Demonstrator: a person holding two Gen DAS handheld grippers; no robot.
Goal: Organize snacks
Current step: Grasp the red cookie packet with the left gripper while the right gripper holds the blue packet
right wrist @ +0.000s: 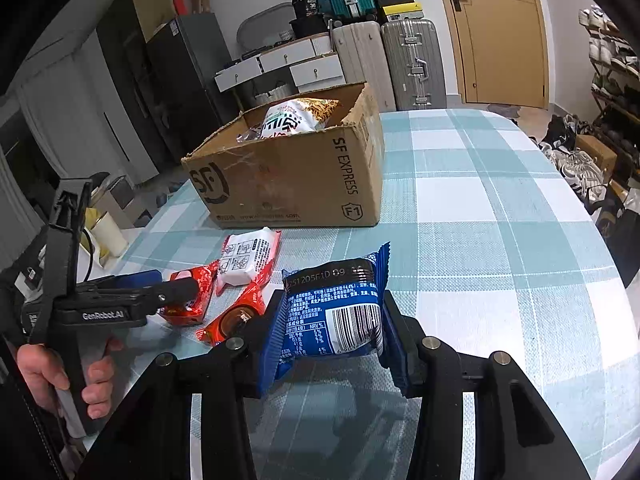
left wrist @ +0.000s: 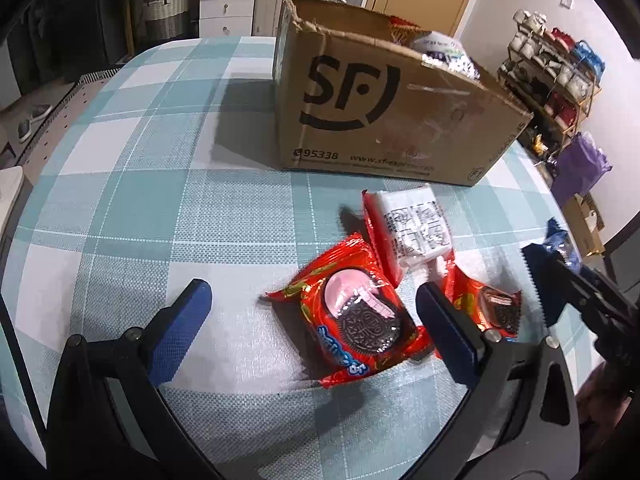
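Observation:
A red Oreo packet (left wrist: pixel 352 320) lies on the checked tablecloth between the wide-apart fingers of my left gripper (left wrist: pixel 312 292), which is open and not pressing it. Just right of it is a second red Oreo packet (left wrist: pixel 494 308), and a red packet lying white side up (left wrist: pixel 412 228) rests behind them. My right gripper (right wrist: pixel 334 308) is shut on a blue snack packet (right wrist: pixel 336 312), held above the table with its barcode side up. The SF cardboard box (right wrist: pixel 288 180) stands behind, with snack bags (right wrist: pixel 296 118) inside. In the right wrist view my left gripper (right wrist: pixel 176 282) hovers over the red packets (right wrist: pixel 236 316).
A person's hand (right wrist: pixel 60 372) grips the left tool's handle. The round table (right wrist: pixel 500 208) has a teal and white checked cloth. Beyond it are drawers (left wrist: pixel 226 0), suitcases (right wrist: pixel 412 60), a door (right wrist: pixel 500 28) and a shoe rack (left wrist: pixel 552 80).

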